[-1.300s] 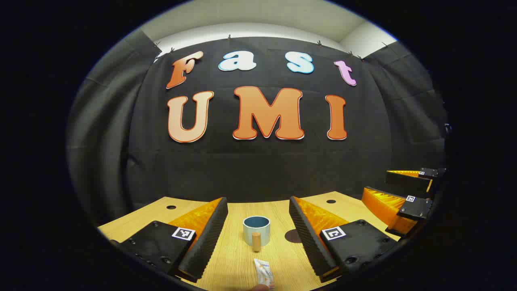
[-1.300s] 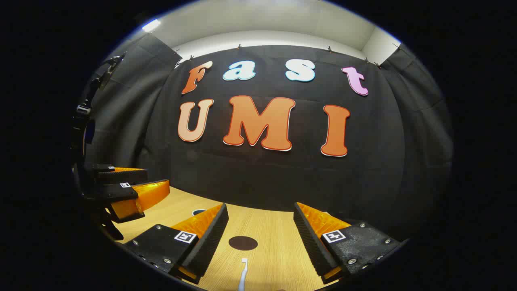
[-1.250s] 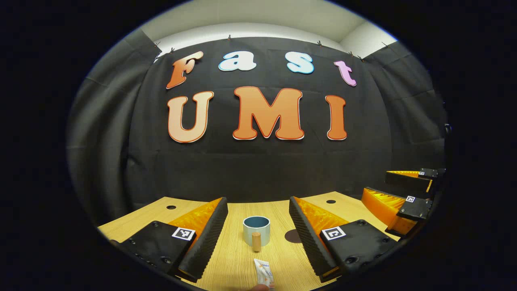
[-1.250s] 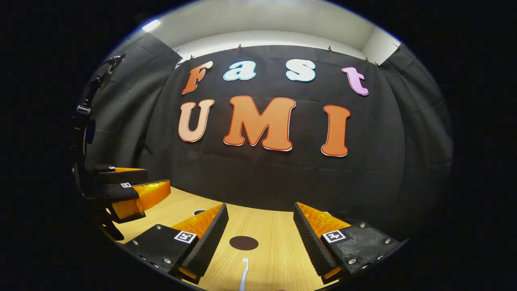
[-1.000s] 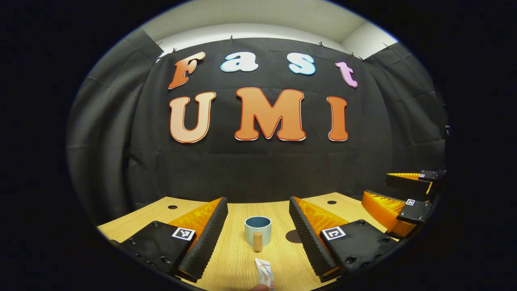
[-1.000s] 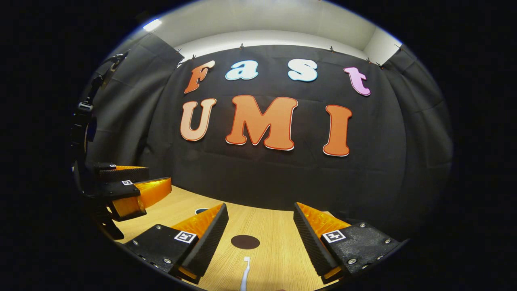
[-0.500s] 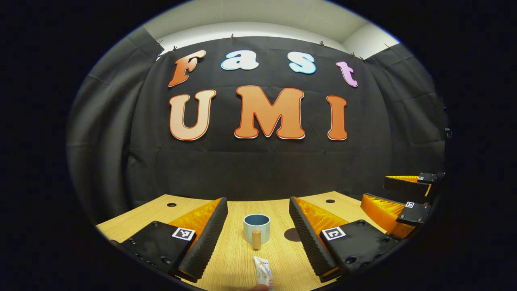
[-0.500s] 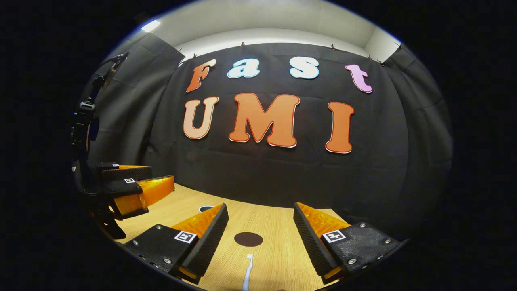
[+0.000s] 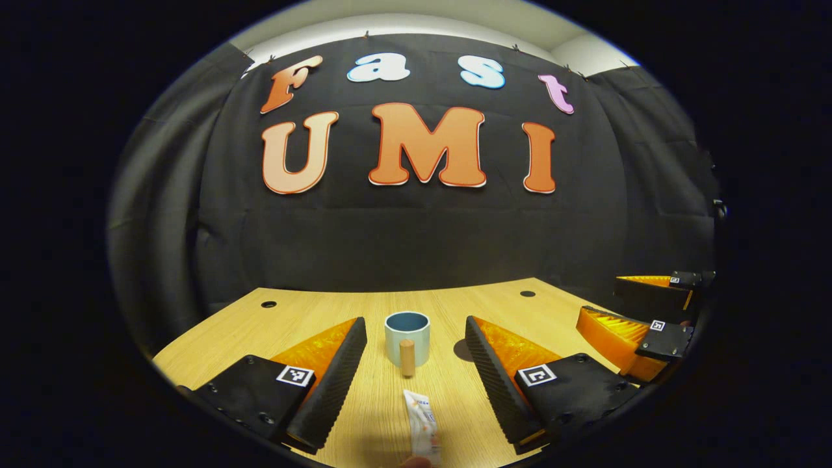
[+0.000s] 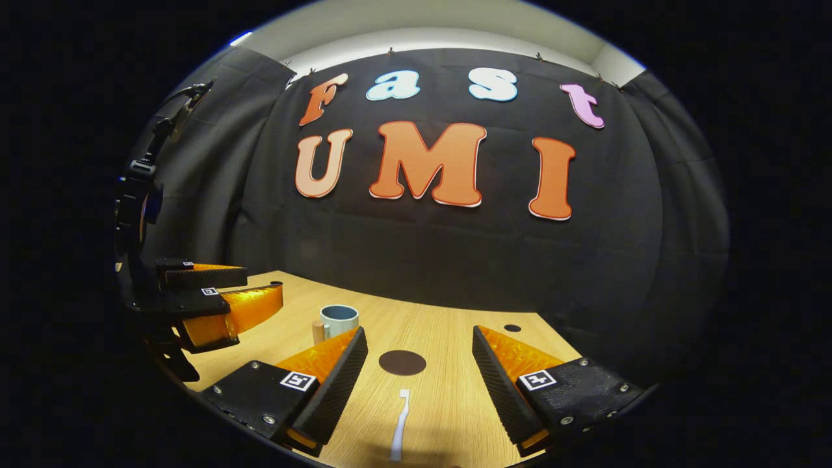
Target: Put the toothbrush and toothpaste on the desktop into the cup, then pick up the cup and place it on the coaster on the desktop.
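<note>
Left gripper view: the left tool [image 9: 416, 354] is spread wide with nothing in it. The toothpaste [image 9: 421, 426] lies flat on the desk [image 9: 312, 312] dead ahead and low between the fingers, long axis pointing straight away toward the cup [image 9: 407, 337] just beyond it. The right tool [image 9: 640, 312] sits off to the side, also spread.

Right gripper view: the right tool [image 10: 419, 364] gapes empty too. The toothbrush [image 10: 399, 424] lies lengthwise right under it, head toward the dark coaster [image 10: 402, 362]. The cup is off to its left, near the left tool. So I'd guess each tool just drops straight onto its own item.
</note>
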A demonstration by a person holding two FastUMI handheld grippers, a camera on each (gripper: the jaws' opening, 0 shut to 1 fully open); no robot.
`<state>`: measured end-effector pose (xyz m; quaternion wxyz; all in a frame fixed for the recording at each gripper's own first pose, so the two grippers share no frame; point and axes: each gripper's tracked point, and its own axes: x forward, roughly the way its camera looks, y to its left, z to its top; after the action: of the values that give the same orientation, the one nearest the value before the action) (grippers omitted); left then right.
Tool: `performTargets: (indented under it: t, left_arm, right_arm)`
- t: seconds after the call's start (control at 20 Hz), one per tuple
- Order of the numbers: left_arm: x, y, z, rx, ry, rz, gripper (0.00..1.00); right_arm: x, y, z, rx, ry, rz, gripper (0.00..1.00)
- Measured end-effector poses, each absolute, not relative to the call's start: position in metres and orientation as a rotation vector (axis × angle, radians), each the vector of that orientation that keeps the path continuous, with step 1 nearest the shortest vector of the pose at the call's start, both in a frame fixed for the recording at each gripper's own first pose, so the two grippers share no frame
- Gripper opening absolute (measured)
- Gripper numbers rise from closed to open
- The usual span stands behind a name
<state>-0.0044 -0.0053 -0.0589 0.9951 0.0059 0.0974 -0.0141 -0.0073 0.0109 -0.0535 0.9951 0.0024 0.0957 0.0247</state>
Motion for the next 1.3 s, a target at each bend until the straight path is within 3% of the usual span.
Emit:
performTargets:
  t: [0.6, 1.3]
  left_arm:
    - [-0.005, -0.002, -0.127, 0.032, 0.412, -0.019, 1.0]
    - [-0.018, -0.004, -0.216, 0.033, 0.716, -0.027, 1.0]
  right_arm:
    - [-0.006, 0.012, -0.112, 0.063, 0.4, 0.066, 0.96]
    - [-0.018, 0.03, -0.208, 0.046, 0.762, 0.136, 0.83]
